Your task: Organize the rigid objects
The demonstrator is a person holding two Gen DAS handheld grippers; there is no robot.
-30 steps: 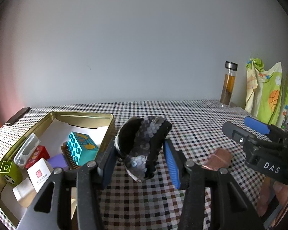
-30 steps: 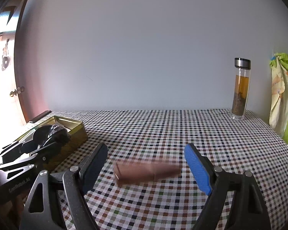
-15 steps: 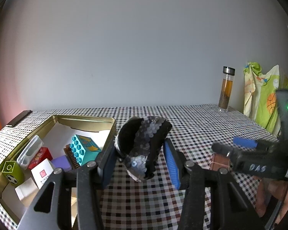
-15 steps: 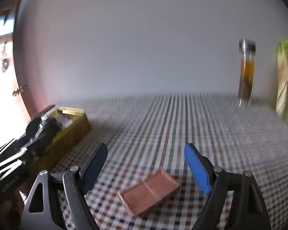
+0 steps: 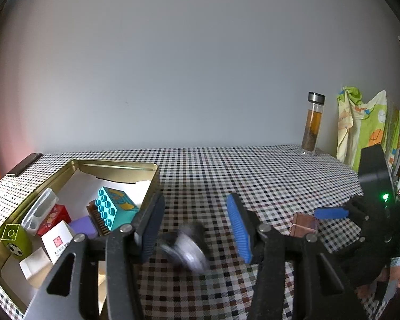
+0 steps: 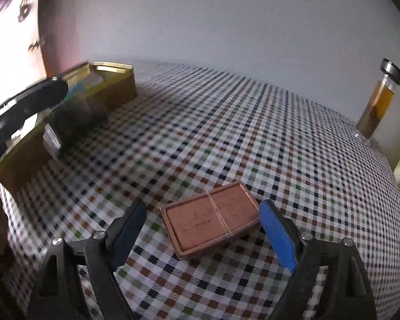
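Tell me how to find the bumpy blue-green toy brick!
Look at the gold tin on the left side of the checked tablecloth. Inside it, near the right wall, sits the brick, resting on a brown comb. It is the only turquoise thing there, with round studs on one face.

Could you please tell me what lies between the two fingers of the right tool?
The brown flat box, with an elastic band around it, lies on the checked tablecloth between the open right tool's fingers; the right wrist view shows it.
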